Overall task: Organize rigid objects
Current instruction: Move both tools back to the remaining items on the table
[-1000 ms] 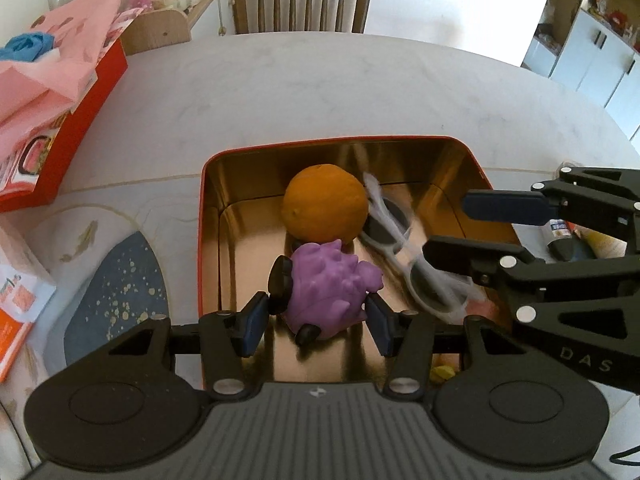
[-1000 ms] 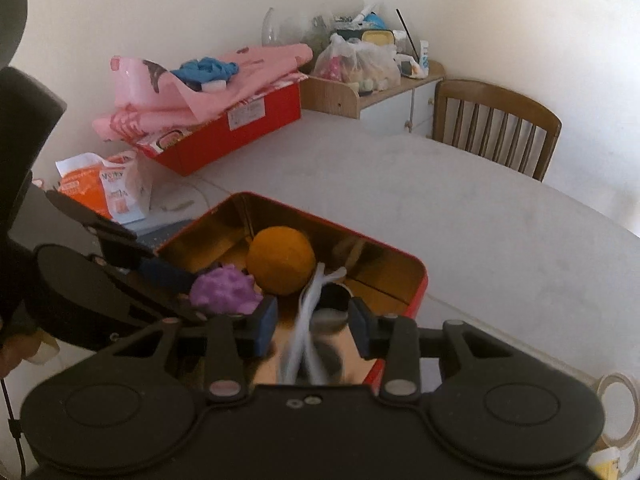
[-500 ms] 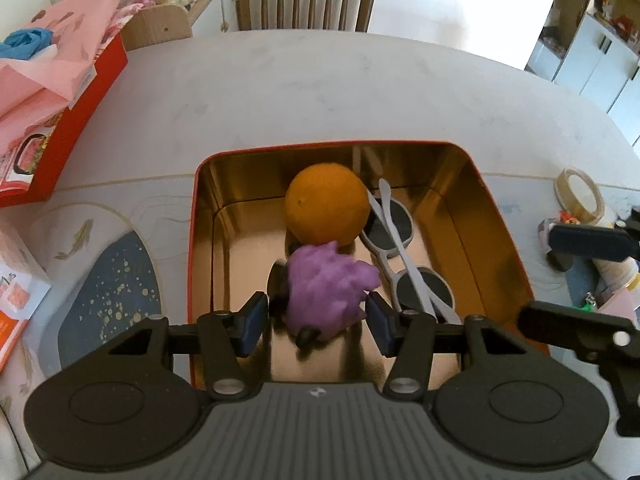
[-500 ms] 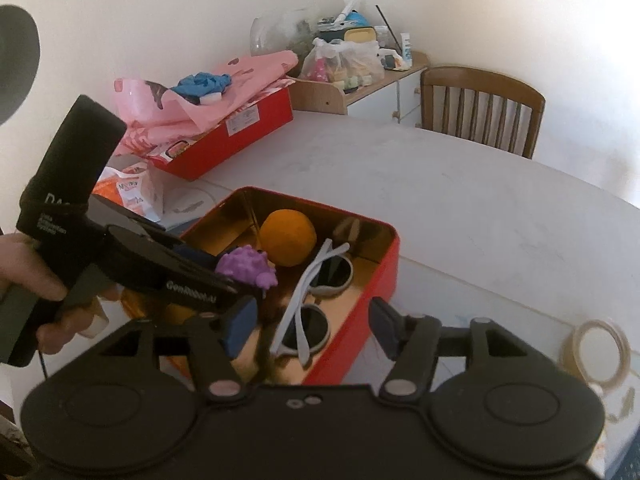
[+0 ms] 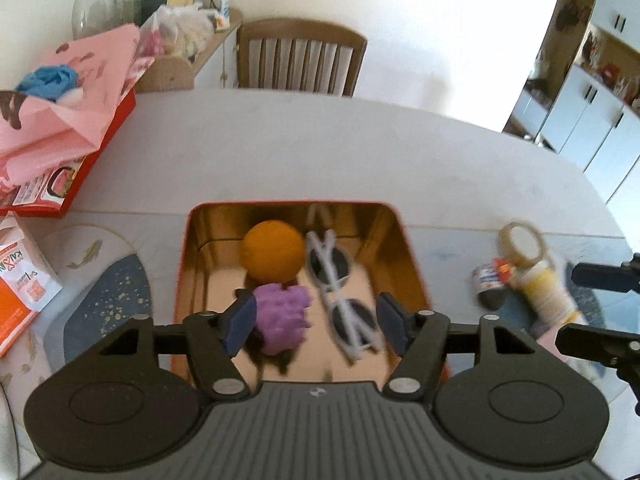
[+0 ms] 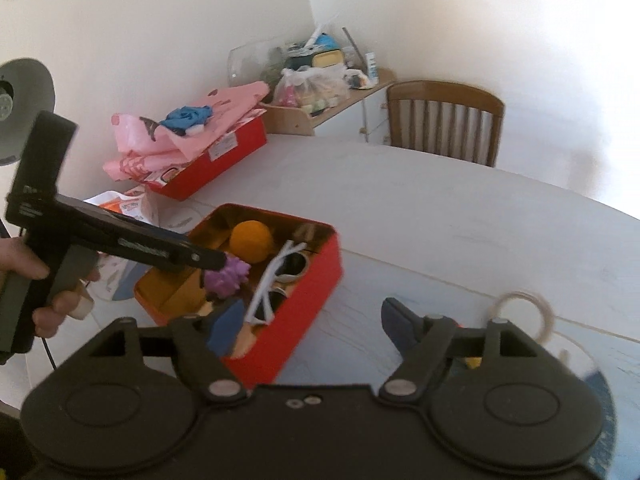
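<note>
At the centre of the left wrist view, the red rectangular metal tin with a gold interior (image 5: 412, 248) sits on the pale counter (image 5: 320, 148) holding a round orange fruit (image 5: 272, 250), a purple spiky rubber toy (image 5: 282, 318) and white-framed sunglasses with dark lenses (image 5: 340, 304). A second ago the left tongs (image 5: 316, 322) were closed around the purple toy; now they stand wide apart over the tin's near end with nothing held, the toy lying in the tin below the orange. The right tongs (image 6: 308, 330), which a second ago were placing the sunglasses, have drawn back toward the lower right of the frame and are also wide open and empty. In my judgement three items are now stowed and both tools are free for the loose things at the right of the left view: a beige tape roll (image 5: 522, 238), a pale yellow bottle (image 5: 550, 290) and a small printed can (image 5: 490, 276), whose label is too blurred to read. At the left edge, an orange and white packet (image 5: 20, 280) bears lettering that seems to read "KAIXIN"; the left tool's side lettering in the right view is illegible.
</note>
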### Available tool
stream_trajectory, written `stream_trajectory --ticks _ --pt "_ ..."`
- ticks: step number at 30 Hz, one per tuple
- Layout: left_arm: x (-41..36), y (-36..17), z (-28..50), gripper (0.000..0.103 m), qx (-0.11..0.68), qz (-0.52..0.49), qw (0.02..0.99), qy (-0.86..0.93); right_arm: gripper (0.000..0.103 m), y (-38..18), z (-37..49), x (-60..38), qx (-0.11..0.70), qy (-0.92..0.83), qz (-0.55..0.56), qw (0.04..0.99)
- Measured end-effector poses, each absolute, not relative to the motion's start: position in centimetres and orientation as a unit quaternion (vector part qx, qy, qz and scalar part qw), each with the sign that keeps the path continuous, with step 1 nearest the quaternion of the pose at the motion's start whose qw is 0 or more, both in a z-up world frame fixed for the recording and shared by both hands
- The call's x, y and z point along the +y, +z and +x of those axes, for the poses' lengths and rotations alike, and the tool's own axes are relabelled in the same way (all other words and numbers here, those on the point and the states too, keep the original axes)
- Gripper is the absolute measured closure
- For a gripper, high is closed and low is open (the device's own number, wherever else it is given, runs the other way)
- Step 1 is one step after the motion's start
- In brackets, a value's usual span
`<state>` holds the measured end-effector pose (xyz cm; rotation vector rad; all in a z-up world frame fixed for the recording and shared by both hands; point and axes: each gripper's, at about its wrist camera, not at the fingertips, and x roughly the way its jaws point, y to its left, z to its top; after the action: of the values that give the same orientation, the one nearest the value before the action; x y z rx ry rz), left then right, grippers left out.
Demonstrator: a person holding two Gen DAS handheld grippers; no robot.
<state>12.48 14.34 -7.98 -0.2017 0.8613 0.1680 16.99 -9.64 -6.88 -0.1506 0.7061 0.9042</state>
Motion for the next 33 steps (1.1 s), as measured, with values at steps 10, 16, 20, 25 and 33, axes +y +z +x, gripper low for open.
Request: stream_trajectory --ticks 10,16,20,25,33 --pt "8.1 -7.0 12.3 0.028 0.402 -0.098 0.909 0.057 0.010 -7.1 17.7 -17.2 0.339 0.390 -0.072 0.853" --pt "4.0 -7.6 13.1 0.021 0.404 -0.096 0.909 0.043 0.002 -7.8 18.8 -20.9 0.351 0.379 -0.065 0.854" --pt "1.6 -8.5 13.7 0.021 0.409 -0.093 0.907 0.037 0.001 -8.3 19.9 -22.5 0.360 0.361 -0.064 0.858" --pt "-1.8 -9.8 14.1 0.021 0.411 -0.082 0.908 0.025 0.001 -9.2 21.7 -24.0 0.385 0.350 -0.044 0.853" --pt "-7.0 -12.1 14.8 0.021 0.424 -0.055 0.903 -0.049 0.001 -10.9 23.5 -24.0 0.414 0.350 -0.048 0.839"
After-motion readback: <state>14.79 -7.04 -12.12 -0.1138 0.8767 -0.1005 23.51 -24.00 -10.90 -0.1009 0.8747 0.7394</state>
